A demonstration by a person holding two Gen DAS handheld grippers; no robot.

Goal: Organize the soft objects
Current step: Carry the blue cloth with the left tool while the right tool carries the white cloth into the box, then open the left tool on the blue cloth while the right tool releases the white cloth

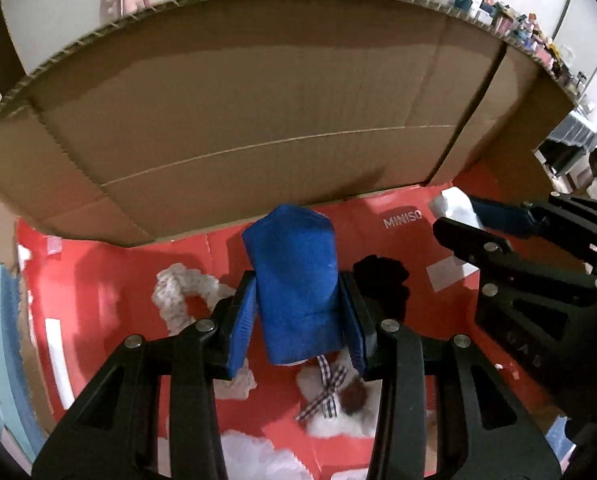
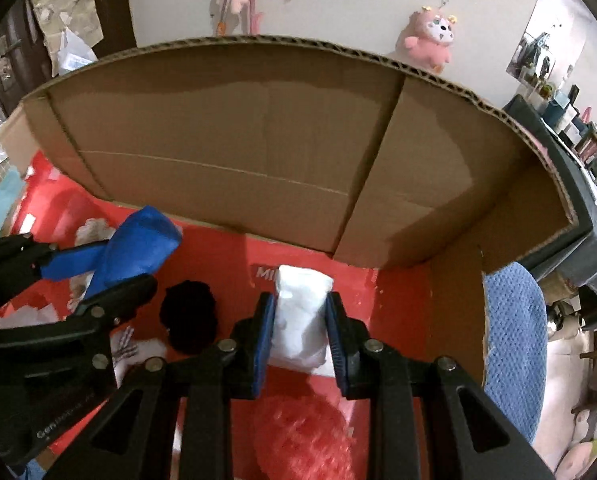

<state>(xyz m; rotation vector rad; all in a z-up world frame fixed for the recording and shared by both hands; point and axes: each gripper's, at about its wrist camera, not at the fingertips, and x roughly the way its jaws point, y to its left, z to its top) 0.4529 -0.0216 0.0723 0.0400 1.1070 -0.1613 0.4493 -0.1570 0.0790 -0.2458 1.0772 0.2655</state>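
**Two grippers, each holding a soft object over a cardboard box**

The left gripper [image 1: 298, 316] is closed around a blue soft object [image 1: 298, 284], which stands up between its fingers. The right gripper [image 2: 300, 338] is closed on a white soft object [image 2: 300, 316] (seemingly folded cloth). Both hang above the red floor of the cardboard box [image 1: 234, 120]. Below the left gripper lie a black fuzzy item [image 1: 380, 276], a white plush with a checked ribbon [image 1: 330, 420] and a pale rope-like toy [image 1: 174, 292]. Below the right gripper sits a red textured item [image 2: 302, 436].
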